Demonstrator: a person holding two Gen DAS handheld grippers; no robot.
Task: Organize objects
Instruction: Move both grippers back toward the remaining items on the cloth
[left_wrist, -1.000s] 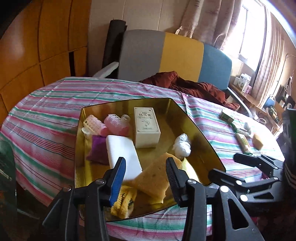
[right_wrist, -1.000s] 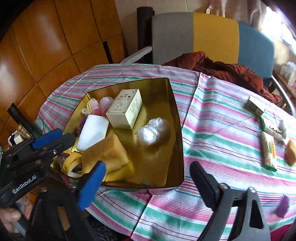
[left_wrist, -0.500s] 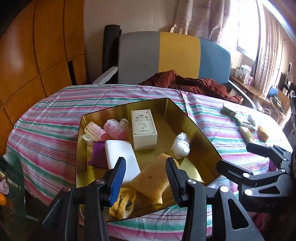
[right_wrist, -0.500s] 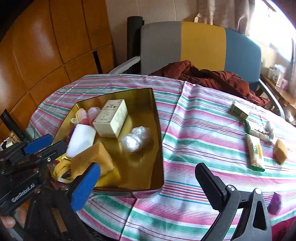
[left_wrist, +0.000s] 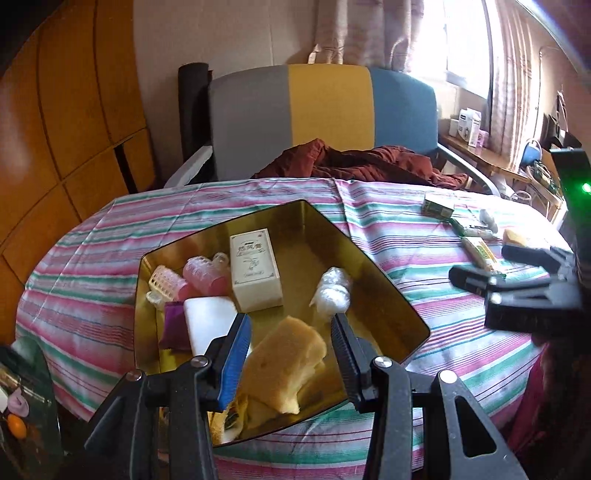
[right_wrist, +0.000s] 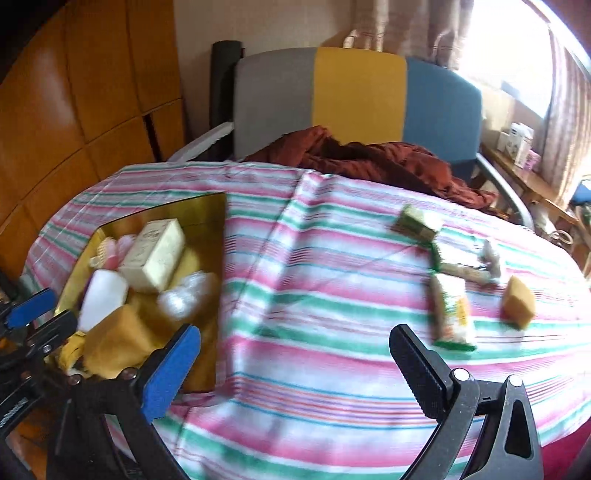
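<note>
Two curlers (left_wrist: 201, 275), perhaps three, one tray (left_wrist: 380, 275)

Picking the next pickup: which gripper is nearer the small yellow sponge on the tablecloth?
Right gripper: the sponge lies just ahead-right. Left gripper hovers over the gold tray.

Black left tool (left_wrist: 291, 345), one blue pad, silver screws

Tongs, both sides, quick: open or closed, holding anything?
Left tongs: open, empty, over the yellow sponge in the gold tray.
Right tongs: wide open, empty, above the striped tablecloth.
</note>
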